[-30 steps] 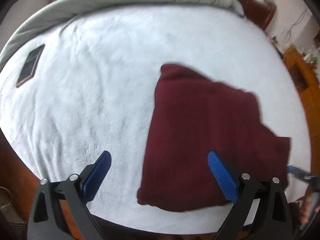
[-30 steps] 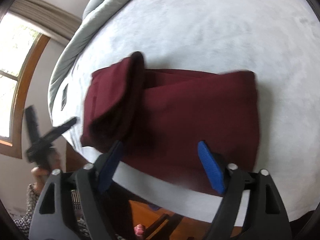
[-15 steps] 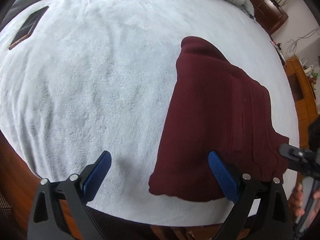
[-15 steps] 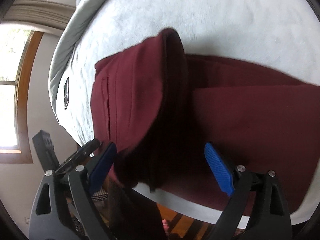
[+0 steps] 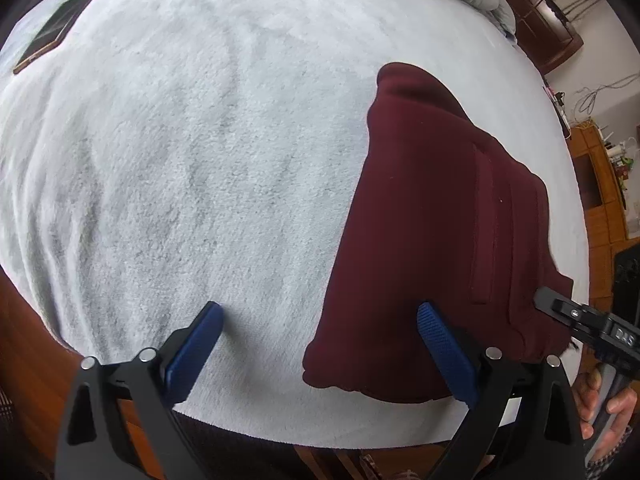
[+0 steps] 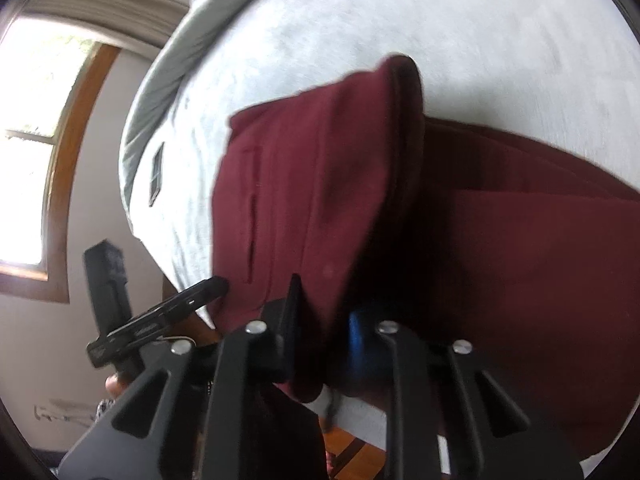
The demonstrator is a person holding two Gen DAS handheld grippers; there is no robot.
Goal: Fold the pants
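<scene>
1 pair of maroon pants (image 5: 432,216), partly folded, lies at the near edge of the bed (image 5: 200,160). Right tongs (image 6: 320,320) have just been closing and now clamp a raised fold of the cloth. Left tongs (image 5: 320,344) stand wide apart over the pants' near-left corner, not gripping. Phone (image 5: 56,28) lies well apart.

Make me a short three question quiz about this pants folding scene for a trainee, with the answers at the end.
1. True or false: the left gripper is clamped on the pants.
2. What is the right gripper pinching?
3. What flat dark thing lies far off on the blanket? A) a phone B) a belt C) a shoe

Key: 1. False, its jaws are open, one pad over the blanket and one over the pants. 2. A fold of the pants, at their near edge; its jaws have just been closing. 3. A.
</scene>
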